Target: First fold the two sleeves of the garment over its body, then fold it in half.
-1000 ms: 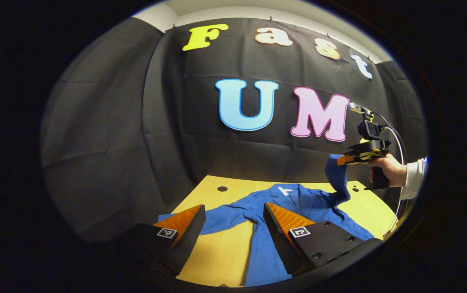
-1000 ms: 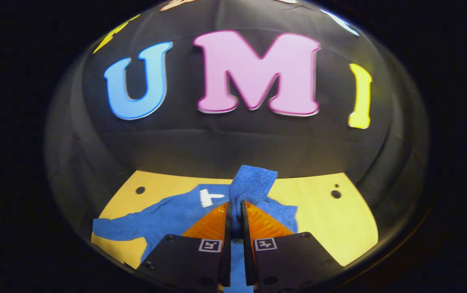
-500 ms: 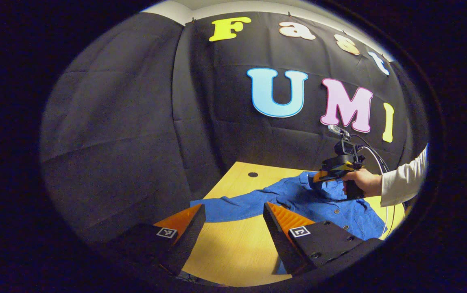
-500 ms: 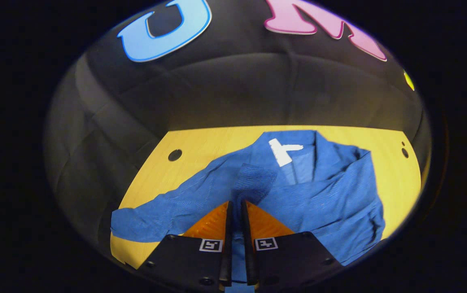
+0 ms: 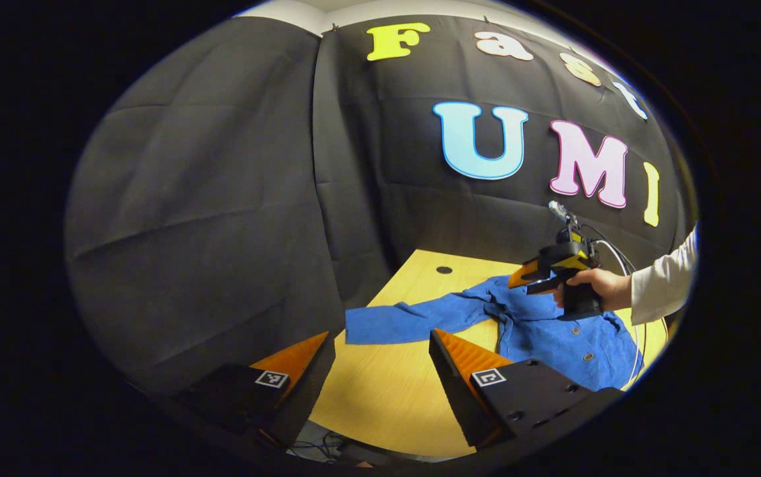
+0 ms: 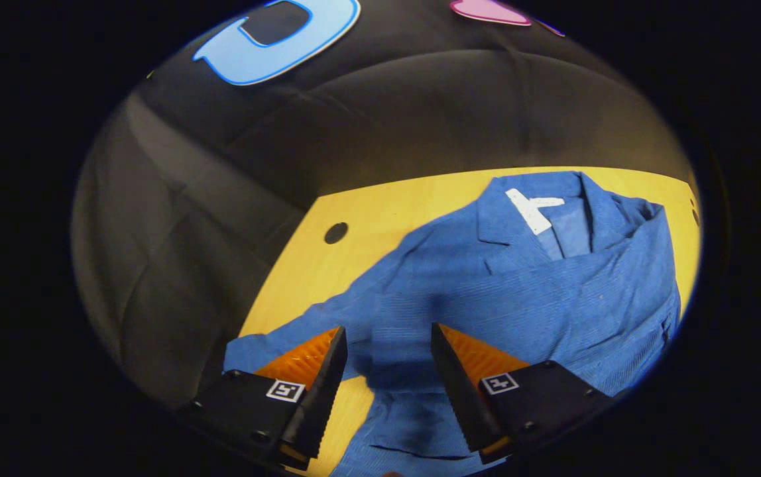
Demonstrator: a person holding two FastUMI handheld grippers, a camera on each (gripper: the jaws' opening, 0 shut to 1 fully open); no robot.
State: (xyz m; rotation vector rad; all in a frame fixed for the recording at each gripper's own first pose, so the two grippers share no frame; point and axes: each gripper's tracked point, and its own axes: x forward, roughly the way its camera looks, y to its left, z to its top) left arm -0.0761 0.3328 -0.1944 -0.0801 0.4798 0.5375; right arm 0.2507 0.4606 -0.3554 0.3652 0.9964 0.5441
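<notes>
Right tongs (image 6: 384, 361): we see them spread wide, nothing between the orange ribbed fingers (image 6: 304, 361); they hover low over the blue button-up garment (image 6: 520, 291), just above the sleeve cuff lying across its chest.
Left tongs (image 5: 380, 361): also wide apart and empty, held over the bare near part of the yellow wooden worktop (image 5: 387, 391), well apart from the cloth.
Garment: we find it spread flat on the worktop, collar toward the black cloth wall (image 5: 221, 185), one sleeve (image 6: 460, 311) folded over the body, the other sleeve (image 5: 407, 321) stretched out flat to the side.
Left gripper view: gives us a hand (image 5: 596, 288) in a white sleeve (image 5: 662, 285) gripping the right tongs above the garment, cable trailing.
Right gripper view: gives us the white neck label (image 6: 533, 209) inside the collar.
Around: a round hole (image 6: 335, 232) in the worktop beyond the outstretched sleeve.
</notes>
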